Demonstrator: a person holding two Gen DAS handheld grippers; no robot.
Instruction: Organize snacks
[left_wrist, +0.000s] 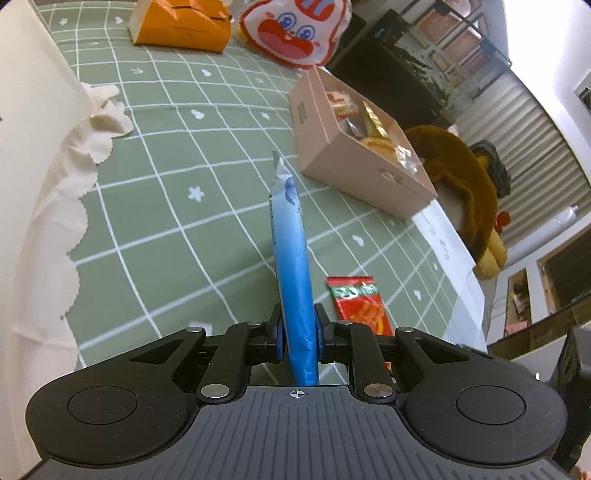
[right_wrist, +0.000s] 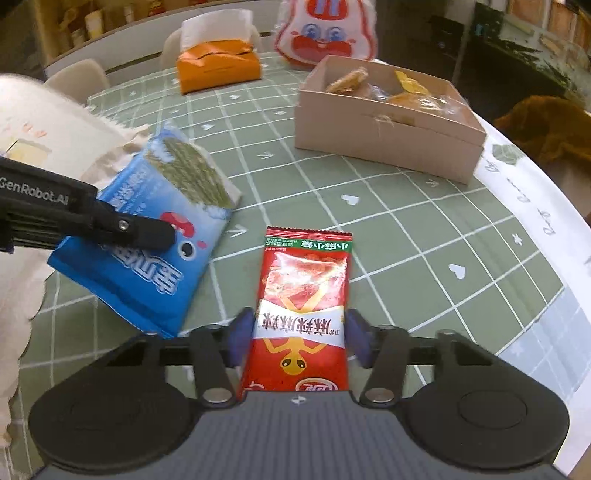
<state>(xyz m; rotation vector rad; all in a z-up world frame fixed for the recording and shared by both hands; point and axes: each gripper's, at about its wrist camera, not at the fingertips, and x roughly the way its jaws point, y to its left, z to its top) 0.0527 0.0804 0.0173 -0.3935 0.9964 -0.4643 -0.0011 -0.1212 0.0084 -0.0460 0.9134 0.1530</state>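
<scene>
My left gripper is shut on a blue snack packet, which stands edge-on between its blue pads. In the right wrist view the same blue packet hangs tilted above the table, with one black finger of the left gripper across it. A red snack packet lies flat and unbent on the green checked tablecloth. My right gripper straddles it, a pad by each long edge. The red packet also shows right of the left gripper. A pink cardboard box holding several wrapped snacks stands further back.
An orange tissue box and a white bag with a red cartoon face sit at the far side. A cream cloth bag fills the left. A brown plush toy rests past the table's right edge.
</scene>
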